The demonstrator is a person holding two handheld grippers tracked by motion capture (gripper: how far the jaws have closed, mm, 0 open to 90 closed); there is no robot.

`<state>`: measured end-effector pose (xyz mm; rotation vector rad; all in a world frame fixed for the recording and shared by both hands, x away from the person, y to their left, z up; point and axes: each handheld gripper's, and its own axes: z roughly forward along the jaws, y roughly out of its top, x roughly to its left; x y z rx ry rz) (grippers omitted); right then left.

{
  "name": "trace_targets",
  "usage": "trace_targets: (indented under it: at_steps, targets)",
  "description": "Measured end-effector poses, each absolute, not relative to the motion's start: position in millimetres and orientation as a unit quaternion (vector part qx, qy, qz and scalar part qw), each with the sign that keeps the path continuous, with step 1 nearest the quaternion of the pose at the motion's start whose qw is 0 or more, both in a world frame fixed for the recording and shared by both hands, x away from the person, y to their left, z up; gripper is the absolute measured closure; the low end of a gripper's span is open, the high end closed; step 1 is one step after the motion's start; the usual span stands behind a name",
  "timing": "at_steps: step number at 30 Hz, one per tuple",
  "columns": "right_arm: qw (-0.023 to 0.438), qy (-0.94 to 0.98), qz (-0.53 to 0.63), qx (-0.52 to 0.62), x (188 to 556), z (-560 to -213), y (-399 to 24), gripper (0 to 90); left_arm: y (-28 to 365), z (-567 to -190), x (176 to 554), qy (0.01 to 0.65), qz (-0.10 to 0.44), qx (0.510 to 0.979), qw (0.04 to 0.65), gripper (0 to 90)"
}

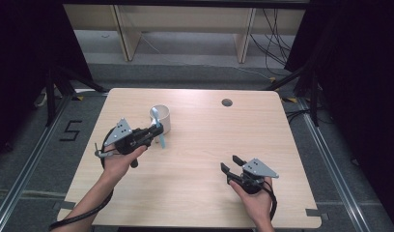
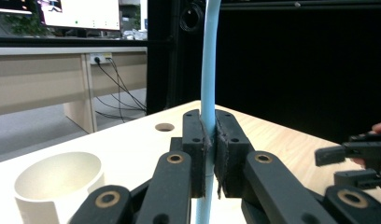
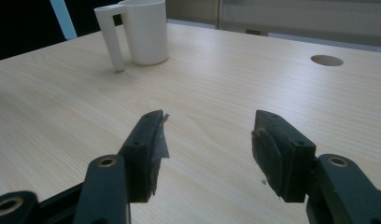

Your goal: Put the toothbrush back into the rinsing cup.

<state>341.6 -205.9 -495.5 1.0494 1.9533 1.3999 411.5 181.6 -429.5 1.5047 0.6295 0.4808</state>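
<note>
the left tongs (image 1: pixel 159 130) are clamped on a thin light-blue plastic strip (image 2: pixel 209 70), held upright just beside the white cylindrical plastic mug (image 1: pixel 161 119) on the pale wooden desk (image 1: pixel 200 159). the right tongs (image 1: pixel 230 163) rest apart, well away from the mug.

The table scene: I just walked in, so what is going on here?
A person holds tongs in each hand at a wooden table. The left tongs are shut on a light blue strip, holding it upright beside a white mug. The right tongs are open with nothing between them, near the table's front.
</note>
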Motion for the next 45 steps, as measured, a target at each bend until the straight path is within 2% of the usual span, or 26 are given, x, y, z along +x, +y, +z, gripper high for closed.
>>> trace_targets:
  at_steps: [10,12,13,16,17,18,20,21,24,26,28,31,36,45]
  targets:
    - [0.239,0.712,0.521,0.406,335,-501,-209,46.3,193,-424,418,0.281,0.234,0.656,0.660,83.2]
    - [0.251,0.710,0.519,0.405,335,-501,-210,46.7,195,-422,420,0.281,0.237,0.656,0.659,83.2]
    - [0.239,0.705,0.525,0.412,335,-501,-210,46.9,196,-421,421,0.280,0.240,0.656,0.659,83.2]
    - [0.243,0.700,0.521,0.423,332,-500,-210,47.1,198,-418,424,0.283,0.243,0.653,0.659,83.2]
    - [0.255,0.703,0.524,0.407,334,-500,-213,47.2,200,-416,427,0.286,0.246,0.651,0.659,83.2]
    - [0.246,0.695,0.525,0.425,331,-499,-211,47.3,200,-415,428,0.287,0.247,0.650,0.659,83.2]
    - [0.254,0.703,0.522,0.410,332,-500,-215,47.9,201,-415,430,0.286,0.250,0.651,0.658,83.2]
    - [0.241,0.697,0.523,0.428,329,-500,-212,48.0,201,-415,432,0.285,0.252,0.649,0.658,83.2]
    - [0.259,0.696,0.526,0.414,332,-500,-215,48.1,201,-416,434,0.285,0.254,0.647,0.660,83.2]
    - [0.245,0.692,0.533,0.419,331,-501,-214,48.1,200,-416,436,0.285,0.255,0.648,0.658,83.2]
    - [0.257,0.693,0.533,0.413,332,-501,-215,48.3,200,-416,438,0.285,0.258,0.650,0.656,83.2]
    - [0.249,0.687,0.535,0.424,330,-502,-213,48.3,200,-415,440,0.286,0.263,0.647,0.656,83.2]
    - [0.265,0.685,0.532,0.421,331,-501,-217,48.4,200,-414,443,0.287,0.271,0.644,0.655,83.2]
    - [0.250,0.681,0.544,0.421,330,-503,-216,48.5,202,-412,449,0.292,0.281,0.643,0.650,83.2]
